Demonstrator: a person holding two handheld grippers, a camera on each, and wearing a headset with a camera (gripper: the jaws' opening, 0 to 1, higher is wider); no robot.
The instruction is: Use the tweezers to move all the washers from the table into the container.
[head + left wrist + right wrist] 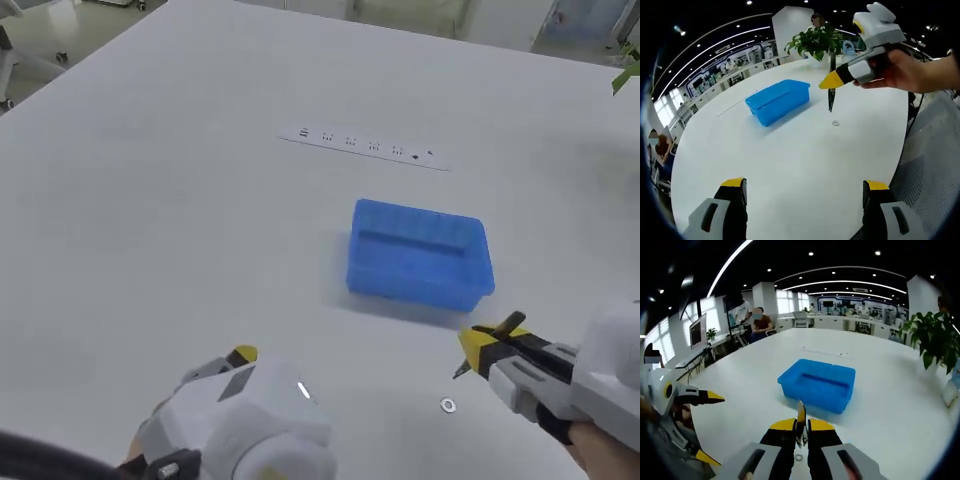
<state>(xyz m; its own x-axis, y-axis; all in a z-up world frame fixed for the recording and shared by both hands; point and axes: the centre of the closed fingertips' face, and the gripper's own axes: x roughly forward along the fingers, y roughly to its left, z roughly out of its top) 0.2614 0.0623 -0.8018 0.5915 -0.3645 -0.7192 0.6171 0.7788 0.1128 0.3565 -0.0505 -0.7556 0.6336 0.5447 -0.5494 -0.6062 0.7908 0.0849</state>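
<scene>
Tweezers (831, 97): I count one pair, black, pinched between the pressed-together jaws of my right gripper (801, 427). The long axis is steep and the tips point down at the tabletop (200, 220), just beside the washer (447, 405).
Washer: one, lying flat between the container (415, 278) and the tabletop's near edge.
Container: one, blue, rectangular, mid-tabletop.
Left gripper (804, 184): jaws spread wide, toward the near-left of the tabletop.
Surface: white, with one recessed socket strip (365, 147) toward the far edge.
Room: open-plan office with ceiling spotlights and one potted plant (930, 337).
</scene>
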